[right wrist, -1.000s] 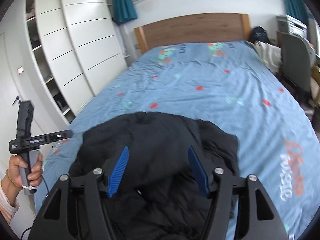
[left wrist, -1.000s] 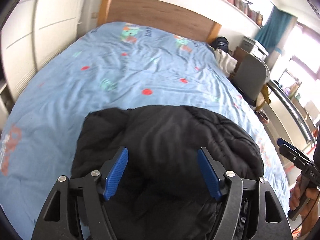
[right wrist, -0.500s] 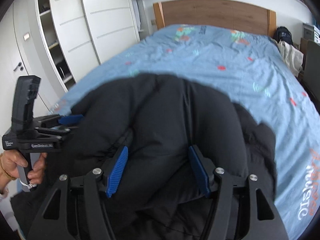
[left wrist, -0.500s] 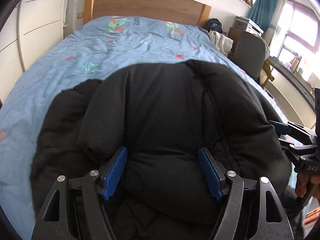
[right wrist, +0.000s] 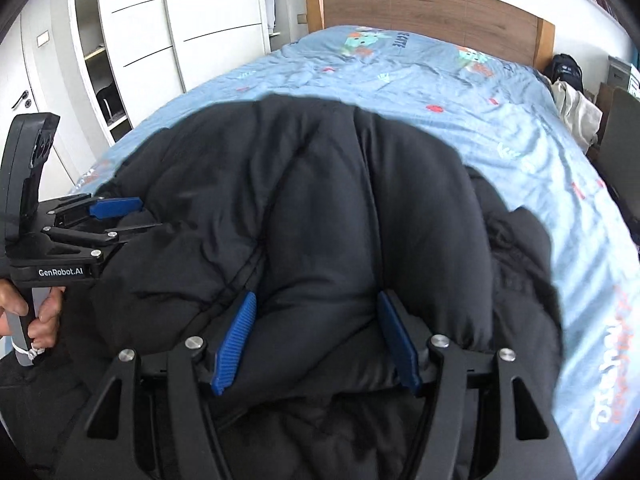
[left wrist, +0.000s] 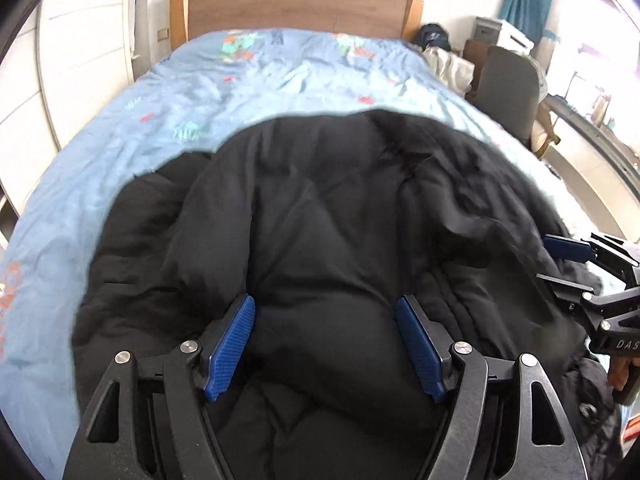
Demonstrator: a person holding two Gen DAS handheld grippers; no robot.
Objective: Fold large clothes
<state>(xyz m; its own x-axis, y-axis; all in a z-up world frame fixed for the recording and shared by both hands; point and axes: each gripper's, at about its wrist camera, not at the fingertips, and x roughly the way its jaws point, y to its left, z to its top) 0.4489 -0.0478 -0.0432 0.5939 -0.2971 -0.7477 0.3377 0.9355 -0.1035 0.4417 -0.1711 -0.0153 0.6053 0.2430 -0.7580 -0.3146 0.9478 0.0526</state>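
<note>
A large black puffy jacket (left wrist: 320,208) lies bunched on the near end of the bed, and it also shows in the right wrist view (right wrist: 320,200). My left gripper (left wrist: 326,348) is open with its blue pads on either side of a thick fold of the jacket. My right gripper (right wrist: 316,344) is open too, its pads straddling another fold. The right gripper also shows at the right edge of the left wrist view (left wrist: 576,264), and the left gripper shows at the left of the right wrist view (right wrist: 108,220), both pressed into the jacket's sides.
The bed has a light blue patterned duvet (left wrist: 240,92) and a wooden headboard (left wrist: 296,4). White wardrobes (right wrist: 168,32) stand to the left. A grey chair (left wrist: 508,88) and a desk stand to the right of the bed.
Both grippers have moved down and forward into the jacket. The jacket now fills much more of each view, and its folds sit between the open pads.
</note>
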